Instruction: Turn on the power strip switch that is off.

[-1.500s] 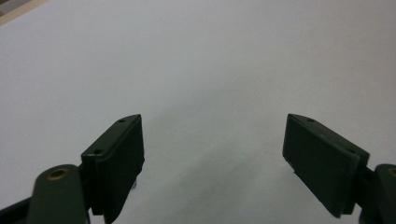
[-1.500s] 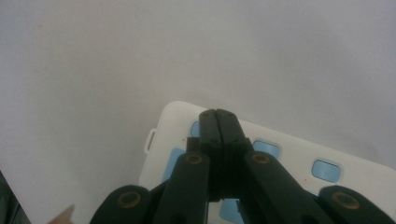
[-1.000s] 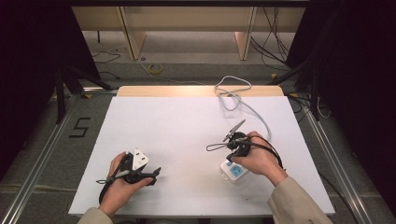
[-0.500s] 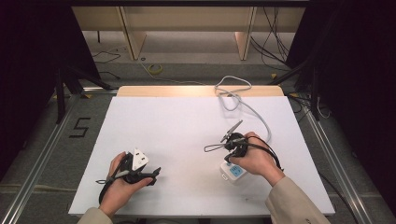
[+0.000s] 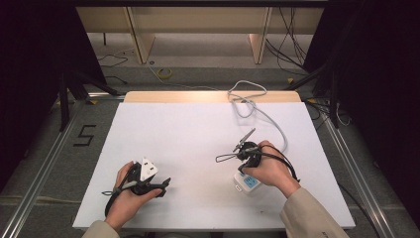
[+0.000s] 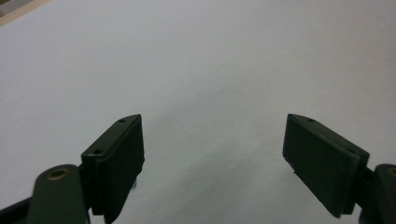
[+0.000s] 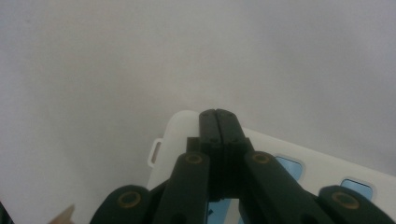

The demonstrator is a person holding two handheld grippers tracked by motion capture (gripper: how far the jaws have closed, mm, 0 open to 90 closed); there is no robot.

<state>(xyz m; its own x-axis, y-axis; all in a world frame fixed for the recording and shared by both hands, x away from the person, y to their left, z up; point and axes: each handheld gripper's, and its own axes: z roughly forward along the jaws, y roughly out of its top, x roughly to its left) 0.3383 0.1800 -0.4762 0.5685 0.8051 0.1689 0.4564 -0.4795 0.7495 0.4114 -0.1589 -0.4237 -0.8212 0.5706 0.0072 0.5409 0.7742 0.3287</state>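
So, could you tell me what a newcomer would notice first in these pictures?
Probably the white power strip with blue sockets at the near right of the white table, under the right gripper, whose jaws are shut above it. Its grey cable loops off towards the far edge. At the near left, the left gripper is wide open over bare tabletop.

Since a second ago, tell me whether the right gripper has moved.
No. In the high view the right gripper sits at the same spot over the white power strip, just as far from the table's wooden far edge.
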